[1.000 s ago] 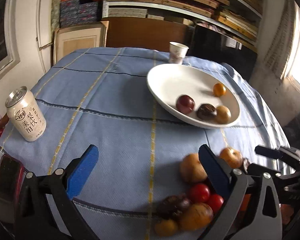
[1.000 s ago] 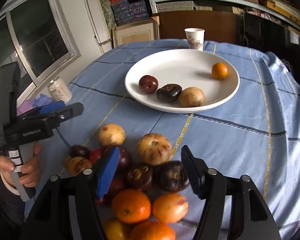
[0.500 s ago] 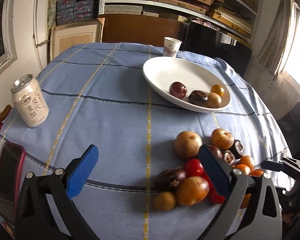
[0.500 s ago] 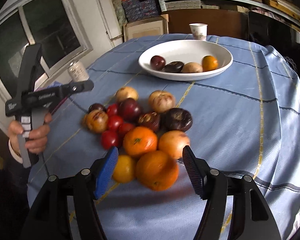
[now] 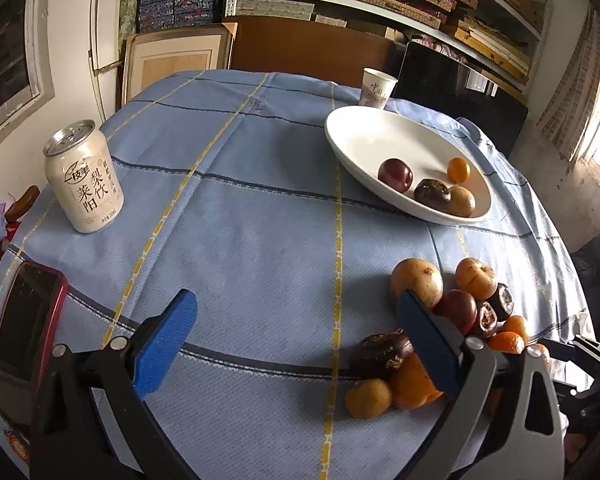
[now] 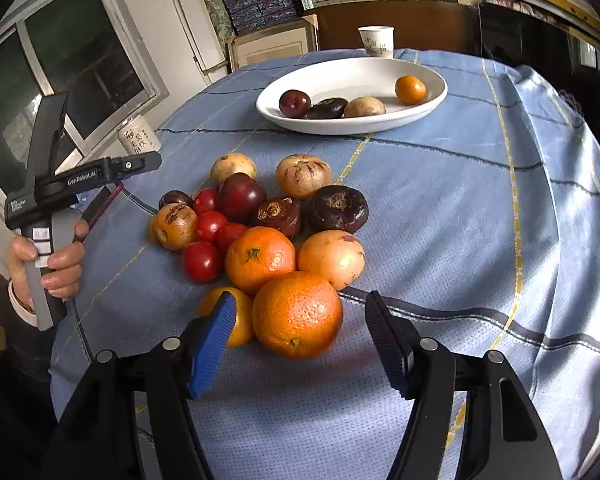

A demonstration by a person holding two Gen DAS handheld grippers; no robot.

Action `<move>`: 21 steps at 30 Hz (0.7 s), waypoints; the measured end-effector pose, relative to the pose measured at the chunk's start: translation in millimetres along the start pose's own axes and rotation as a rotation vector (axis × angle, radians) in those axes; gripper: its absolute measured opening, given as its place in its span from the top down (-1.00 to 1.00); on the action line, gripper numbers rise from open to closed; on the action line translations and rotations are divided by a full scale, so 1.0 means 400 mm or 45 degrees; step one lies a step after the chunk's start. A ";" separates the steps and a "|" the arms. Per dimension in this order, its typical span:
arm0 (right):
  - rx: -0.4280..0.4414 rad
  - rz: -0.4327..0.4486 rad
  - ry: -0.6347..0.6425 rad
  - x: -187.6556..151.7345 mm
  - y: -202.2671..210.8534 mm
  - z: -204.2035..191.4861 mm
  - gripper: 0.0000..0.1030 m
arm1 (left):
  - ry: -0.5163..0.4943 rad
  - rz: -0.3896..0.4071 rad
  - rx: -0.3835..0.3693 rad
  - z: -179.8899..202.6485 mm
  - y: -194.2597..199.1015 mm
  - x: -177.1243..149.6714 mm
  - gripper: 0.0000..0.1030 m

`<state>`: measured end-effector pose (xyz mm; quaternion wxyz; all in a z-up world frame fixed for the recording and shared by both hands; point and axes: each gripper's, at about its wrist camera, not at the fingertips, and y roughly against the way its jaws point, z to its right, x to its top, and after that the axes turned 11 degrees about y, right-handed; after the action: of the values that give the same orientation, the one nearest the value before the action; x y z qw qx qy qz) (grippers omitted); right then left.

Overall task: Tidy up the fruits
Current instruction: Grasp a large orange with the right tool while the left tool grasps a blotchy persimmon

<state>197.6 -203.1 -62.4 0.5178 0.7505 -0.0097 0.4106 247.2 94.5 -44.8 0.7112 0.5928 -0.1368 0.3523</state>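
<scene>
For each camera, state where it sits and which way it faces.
Left wrist: on the left gripper, angled down across the blue tablecloth toward the can and white plate; own open blue-padded fingers show.
Right wrist: on the right gripper, angled down at the fruit pile, its open fingers flanking the big orange; the person's hand shows.
Shared: plate, paper cup, can, fruit pile.
</scene>
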 end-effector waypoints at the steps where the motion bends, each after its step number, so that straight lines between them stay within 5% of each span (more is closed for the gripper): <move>1: 0.012 -0.001 -0.013 0.000 -0.001 0.004 -0.30 | 0.000 -0.006 -0.001 -0.002 -0.001 -0.002 -0.91; 6: 0.066 -0.011 -0.059 -0.003 -0.007 0.016 0.06 | -0.008 -0.019 -0.004 -0.012 0.000 -0.015 -0.91; 13: 0.104 0.005 -0.099 -0.005 -0.008 0.028 0.08 | -0.054 -0.006 -0.035 -0.005 0.019 -0.036 -0.91; 21: 0.127 0.061 -0.192 -0.008 0.016 0.063 0.08 | -0.467 0.102 -0.261 0.133 0.107 -0.134 -0.91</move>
<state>207.8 -227.1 -62.6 0.4675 0.8038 -0.0460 0.3650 192.4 28.6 -31.9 0.7164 0.5657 -0.3225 0.2506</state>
